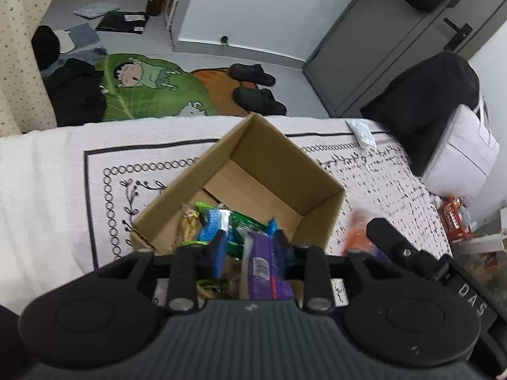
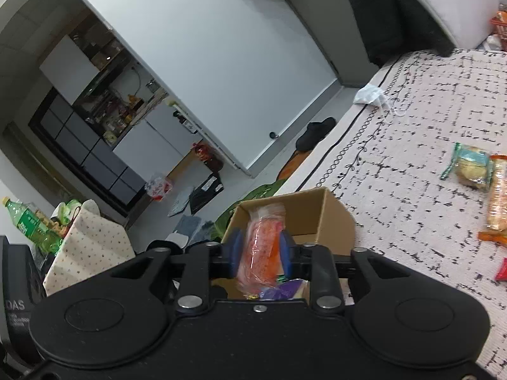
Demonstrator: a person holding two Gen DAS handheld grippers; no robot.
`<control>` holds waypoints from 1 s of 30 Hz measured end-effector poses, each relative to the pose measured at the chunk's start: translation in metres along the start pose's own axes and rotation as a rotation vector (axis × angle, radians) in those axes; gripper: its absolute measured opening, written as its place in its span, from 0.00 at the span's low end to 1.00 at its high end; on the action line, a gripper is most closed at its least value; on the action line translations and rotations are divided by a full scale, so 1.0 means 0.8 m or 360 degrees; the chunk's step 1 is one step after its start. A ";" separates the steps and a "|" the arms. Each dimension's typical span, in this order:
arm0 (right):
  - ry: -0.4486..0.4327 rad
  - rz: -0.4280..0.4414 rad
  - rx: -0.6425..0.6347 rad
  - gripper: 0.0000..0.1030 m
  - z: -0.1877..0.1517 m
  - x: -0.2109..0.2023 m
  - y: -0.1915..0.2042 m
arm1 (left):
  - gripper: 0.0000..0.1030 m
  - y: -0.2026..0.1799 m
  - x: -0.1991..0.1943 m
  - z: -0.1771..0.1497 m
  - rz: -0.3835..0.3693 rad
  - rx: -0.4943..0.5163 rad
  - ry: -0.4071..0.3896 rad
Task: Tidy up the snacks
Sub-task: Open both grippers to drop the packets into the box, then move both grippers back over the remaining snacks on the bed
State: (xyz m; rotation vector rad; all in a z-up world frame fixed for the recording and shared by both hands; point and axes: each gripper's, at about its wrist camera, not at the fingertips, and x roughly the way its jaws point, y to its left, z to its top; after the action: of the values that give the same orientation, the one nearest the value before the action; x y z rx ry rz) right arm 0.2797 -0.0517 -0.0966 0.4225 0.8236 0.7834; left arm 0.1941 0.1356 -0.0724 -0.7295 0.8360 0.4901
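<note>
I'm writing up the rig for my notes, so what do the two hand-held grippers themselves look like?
Both look alike. The left hand-held gripper and the right hand-held gripper are matte black, with blue finger pads, two round disc-shaped housings, angled linkage arms, and silver pivot screws. The left one's body is ribbed dark grey. White "DAS" lettering shows on each gripper's side. No cables or sleeves are visible.

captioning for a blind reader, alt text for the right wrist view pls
The right gripper holds an orange snack packet over an open brown cardboard box on a white black-patterned blanket; more wrapped snacks lie at right.
</note>
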 end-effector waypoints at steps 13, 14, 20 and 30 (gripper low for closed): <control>-0.0037 -0.0195 0.0039 0.77 0.024 -0.045 -0.024 | 0.78 -0.015 -0.017 -0.005 0.0041 0.0016 -0.0008; -0.0037 -0.0215 0.0038 0.78 0.026 -0.050 -0.026 | 0.79 -0.017 -0.019 -0.005 0.0041 0.0021 -0.0010; -0.0034 -0.0285 0.0052 0.90 0.034 -0.080 -0.045 | 0.92 -0.038 -0.032 -0.013 0.0026 0.0101 -0.0074; 0.0028 -0.0341 0.0031 1.00 0.044 -0.106 -0.066 | 1.00 -0.071 -0.045 -0.025 -0.0037 0.0195 -0.0090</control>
State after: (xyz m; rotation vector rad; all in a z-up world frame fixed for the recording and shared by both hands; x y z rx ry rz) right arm 0.2947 -0.1519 -0.0657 0.3385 0.8777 0.5812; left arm 0.2000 0.0795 -0.0313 -0.6091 0.7966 0.4327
